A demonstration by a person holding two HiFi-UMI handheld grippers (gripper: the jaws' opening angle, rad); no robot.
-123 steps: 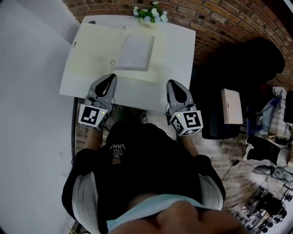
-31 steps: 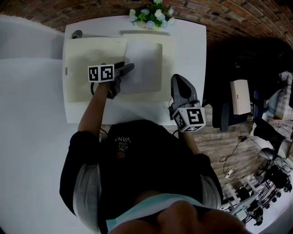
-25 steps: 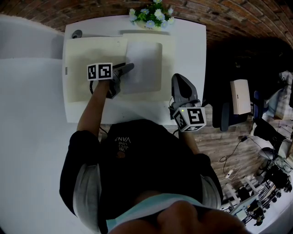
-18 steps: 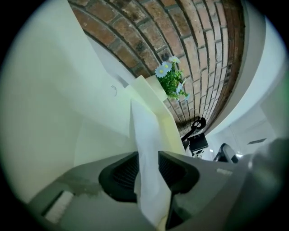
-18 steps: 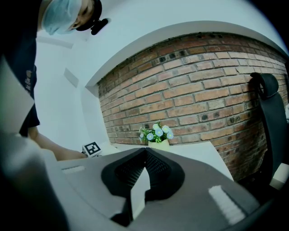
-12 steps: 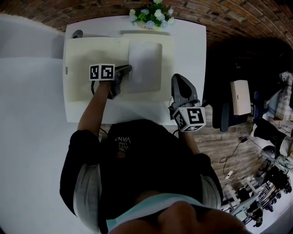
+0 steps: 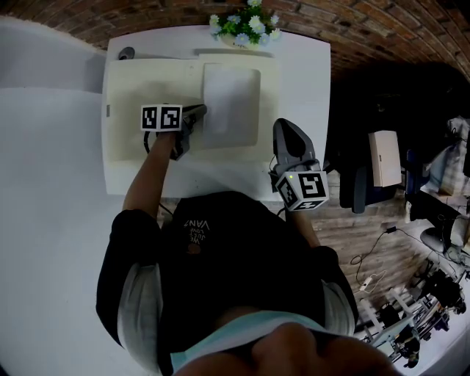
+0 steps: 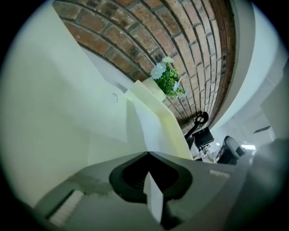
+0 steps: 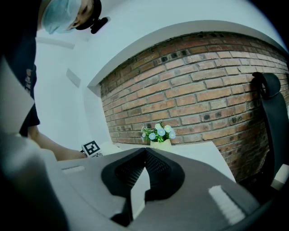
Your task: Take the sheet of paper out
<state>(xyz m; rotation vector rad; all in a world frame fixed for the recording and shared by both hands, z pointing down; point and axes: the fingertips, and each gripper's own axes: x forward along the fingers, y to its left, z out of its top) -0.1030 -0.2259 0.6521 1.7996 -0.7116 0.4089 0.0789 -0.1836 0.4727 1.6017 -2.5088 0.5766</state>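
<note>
Left gripper point(image 7: 200, 111) first: just been closing, now looks pinched together on the left edge of the sheet of paper point(image 7: 231, 103). Lies to the right of those jaws, long axis running away toward the flowers point(image 7: 241, 22), on the right half of the open folder point(image 7: 143, 88). Only 1 sheet visible in there. Right gripper point(image 7: 285, 126) shut too, empty, near the folder's near right corner. Probably a left-hand pull.

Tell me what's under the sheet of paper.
The sheet lies on a cream folder, which rests on the white table. Whatever the sheet covers, folder surface or more pages, cannot be seen.
</note>
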